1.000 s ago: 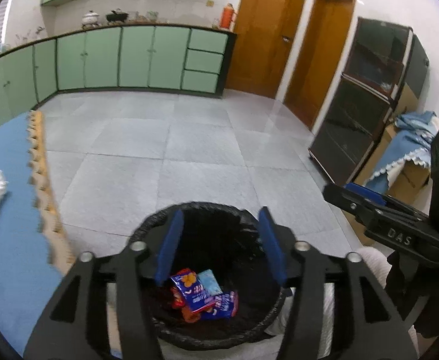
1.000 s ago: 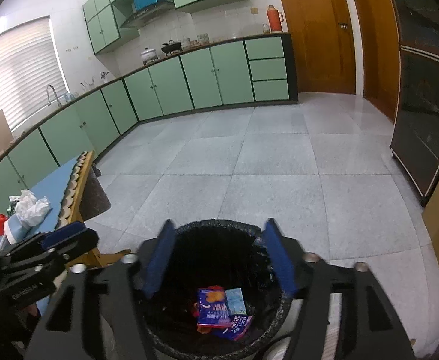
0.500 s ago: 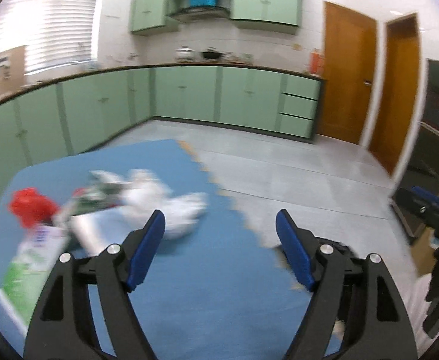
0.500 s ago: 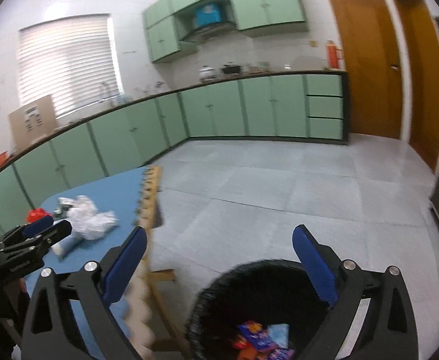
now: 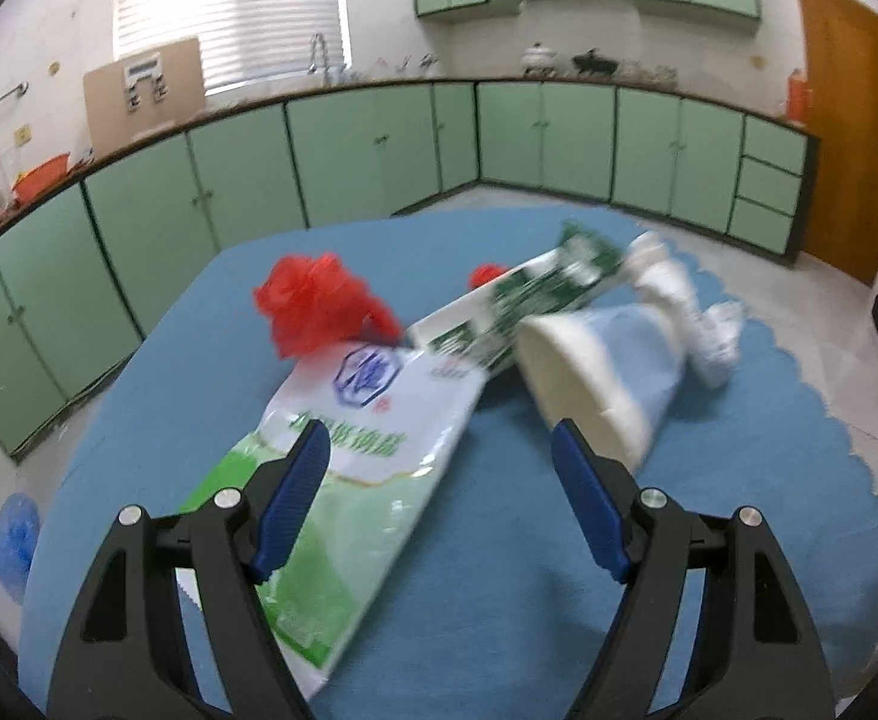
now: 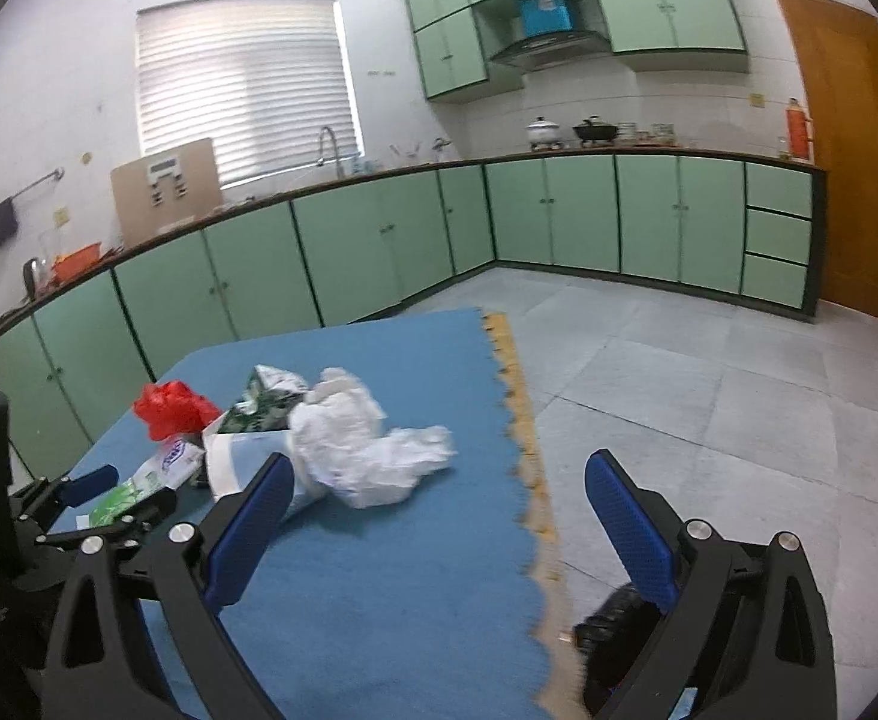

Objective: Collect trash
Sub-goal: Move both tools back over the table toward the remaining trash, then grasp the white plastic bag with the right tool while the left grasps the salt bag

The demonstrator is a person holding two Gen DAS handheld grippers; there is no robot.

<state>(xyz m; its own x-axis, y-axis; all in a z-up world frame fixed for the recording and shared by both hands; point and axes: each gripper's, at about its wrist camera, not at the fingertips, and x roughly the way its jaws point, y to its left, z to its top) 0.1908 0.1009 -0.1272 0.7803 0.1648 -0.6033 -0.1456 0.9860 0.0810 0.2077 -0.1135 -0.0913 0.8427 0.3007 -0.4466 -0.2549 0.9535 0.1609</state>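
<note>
Room: kitchen, green cabinets [image 6: 343, 264] along two walls, grey tiled floor.
Surface: one blue-covered table [image 6: 391, 588], scalloped edge on its right.
Trash on table: five pieces, all in one cluster, touching or overlapping.
- one green-white plastic bag [image 5: 343, 468], flat, nearest the left gripper
- one red crumpled bag [image 5: 319, 306], behind it
- one green-printed carton [image 5: 523, 300], lying down
- one paper cup [image 5: 601, 372], on its side, rim facing the camera
- one white crumpled bag [image 6: 361, 438], rightmost
Bin: one black bin [image 6: 613, 636], on the floor off the table's right edge, mostly hidden.
Left gripper [image 5: 439, 492]: jaws apart, nothing between them, over the green-white plastic bag's edge.
Right gripper [image 6: 439, 504]: jaws spread wide, empty, just opened up, near the white crumpled bag.
</note>
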